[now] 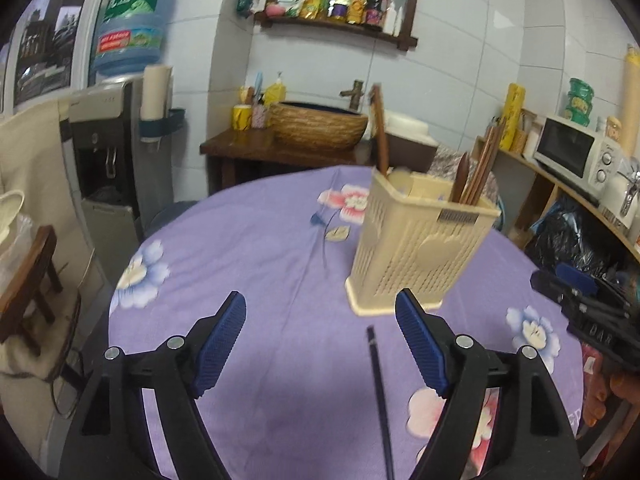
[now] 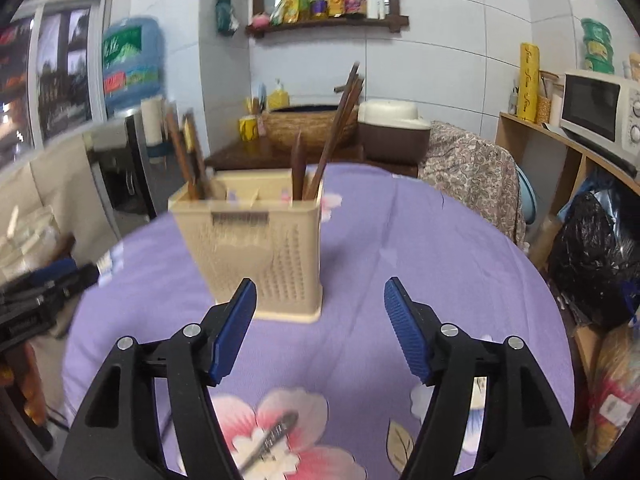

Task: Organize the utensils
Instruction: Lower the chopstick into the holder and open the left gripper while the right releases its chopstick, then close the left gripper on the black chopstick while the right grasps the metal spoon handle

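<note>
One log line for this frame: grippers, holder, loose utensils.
left gripper: open, empty | right gripper: open, empty | utensil holder: upright, utensils inside | black chopstick: on tablecloth

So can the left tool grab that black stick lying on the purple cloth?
Probably yes. The left tool is open and empty, and the thin black chopstick lies flat on the purple flowered tablecloth just below, toward its right finger. Nothing covers it; the beige plastic utensil basket stands farther away.

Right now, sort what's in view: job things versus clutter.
Job:
holder
chopstick on the cloth
spoon on the cloth
left gripper, right gripper, jaws open

Clutter:
microwave
water jug
basket
</note>
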Demonstrator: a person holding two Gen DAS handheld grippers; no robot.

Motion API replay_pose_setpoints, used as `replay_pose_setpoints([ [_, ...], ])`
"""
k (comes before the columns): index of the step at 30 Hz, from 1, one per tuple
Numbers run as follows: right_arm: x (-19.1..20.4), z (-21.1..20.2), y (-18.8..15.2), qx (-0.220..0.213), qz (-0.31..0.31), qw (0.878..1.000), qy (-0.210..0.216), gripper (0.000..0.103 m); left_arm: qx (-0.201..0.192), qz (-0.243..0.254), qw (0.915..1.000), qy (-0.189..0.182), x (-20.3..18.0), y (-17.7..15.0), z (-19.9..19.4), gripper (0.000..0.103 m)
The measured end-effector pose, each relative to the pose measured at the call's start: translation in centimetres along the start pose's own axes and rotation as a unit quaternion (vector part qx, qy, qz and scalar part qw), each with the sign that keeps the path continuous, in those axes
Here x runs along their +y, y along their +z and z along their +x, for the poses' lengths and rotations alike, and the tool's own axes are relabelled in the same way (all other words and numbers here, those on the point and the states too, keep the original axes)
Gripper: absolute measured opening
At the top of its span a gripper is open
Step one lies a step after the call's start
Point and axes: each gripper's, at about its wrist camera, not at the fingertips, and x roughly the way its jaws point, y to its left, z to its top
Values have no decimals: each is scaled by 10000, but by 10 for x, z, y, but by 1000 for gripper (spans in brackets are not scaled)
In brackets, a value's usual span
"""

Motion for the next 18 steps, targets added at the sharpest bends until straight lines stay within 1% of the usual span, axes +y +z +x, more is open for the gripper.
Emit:
replay_pose_setpoints([
  [1, 1, 2, -9, 77, 13, 10000, -12, 75, 52, -58, 10000, 18, 3, -6, 0, 76],
  [2, 3, 4, -21, 245, 81, 9997, -28, 76, 83, -103, 9999, 59, 6, -10, 0, 76],
  [6, 2, 10, -56, 715, 459, 9964, 0, 76, 125, -56, 9986, 515, 16, -30, -4, 76],
  [8, 6, 9, -69, 836, 478, 9954, -2, 76, 173, -32, 9980, 603, 20, -36, -4, 76],
  [10, 15, 7, -80, 886, 413, 9952, -88, 79, 238, -110, 9978, 606, 24, -40, -2, 76],
  [12, 24, 9, -87, 985, 363, 9945, 11, 79, 276, -187, 9979, 549, 27, -41, 0, 76],
  [15, 47, 14, -100, 1226, 194, 9923, 49, 79, 284, -175, 9980, 544, 25, -43, 0, 76],
  [16, 54, 15, -104, 1292, 93, 9916, 1, 79, 268, -159, 9982, 515, 24, -42, -2, 76],
  [18, 61, 16, -111, 1403, 84, 9901, -71, 79, 218, -126, 9984, 501, 23, -42, -5, 76],
])
